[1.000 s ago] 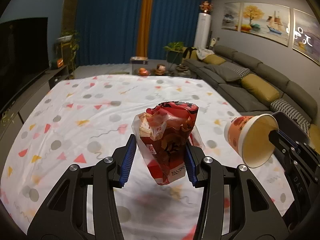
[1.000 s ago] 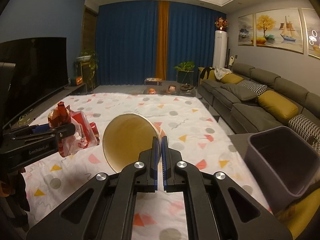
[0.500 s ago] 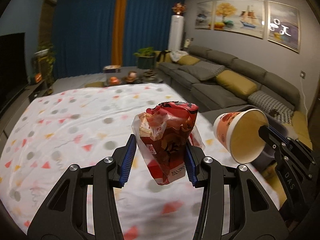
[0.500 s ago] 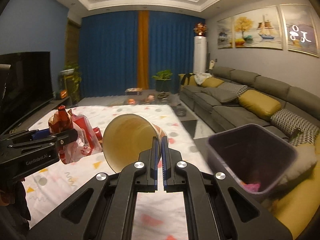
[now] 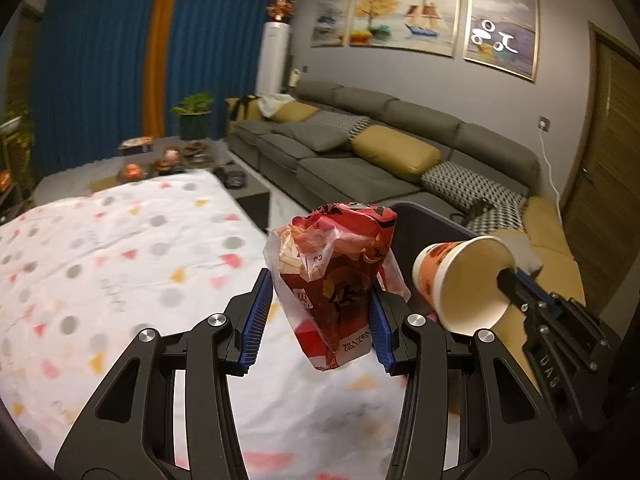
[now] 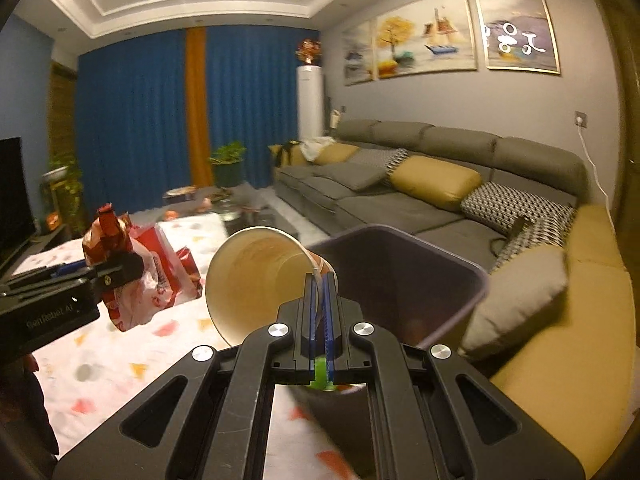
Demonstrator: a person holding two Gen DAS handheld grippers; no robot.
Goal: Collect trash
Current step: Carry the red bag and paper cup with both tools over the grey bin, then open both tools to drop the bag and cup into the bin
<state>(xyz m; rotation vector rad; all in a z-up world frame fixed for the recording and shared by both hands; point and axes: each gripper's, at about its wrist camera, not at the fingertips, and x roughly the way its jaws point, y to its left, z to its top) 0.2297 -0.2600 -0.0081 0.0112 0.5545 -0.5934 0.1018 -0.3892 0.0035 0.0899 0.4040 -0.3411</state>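
My left gripper (image 5: 320,320) is shut on a crumpled red and clear snack wrapper (image 5: 334,276) and holds it in the air above the table's right edge. The wrapper also shows in the right wrist view (image 6: 136,264). My right gripper (image 6: 319,304) is shut on the rim of an orange paper cup (image 6: 256,276), which lies tilted with its mouth toward the camera. The cup also shows in the left wrist view (image 5: 464,280). A dark purple trash bin (image 6: 408,276) stands just beyond the cup, right of the table; its rim shows behind the wrapper (image 5: 432,220).
The table wears a white cloth with coloured dots and triangles (image 5: 120,248). A grey sofa with yellow and patterned cushions (image 6: 440,184) runs along the right wall. A grey cushion (image 6: 520,296) lies beside the bin. A low coffee table with small items (image 5: 160,160) stands farther back.
Both grippers have swung to the right with their loads, from over the table toward the bin. The bin now sits close behind the cup and the wrapper. Both grips are unchanged.
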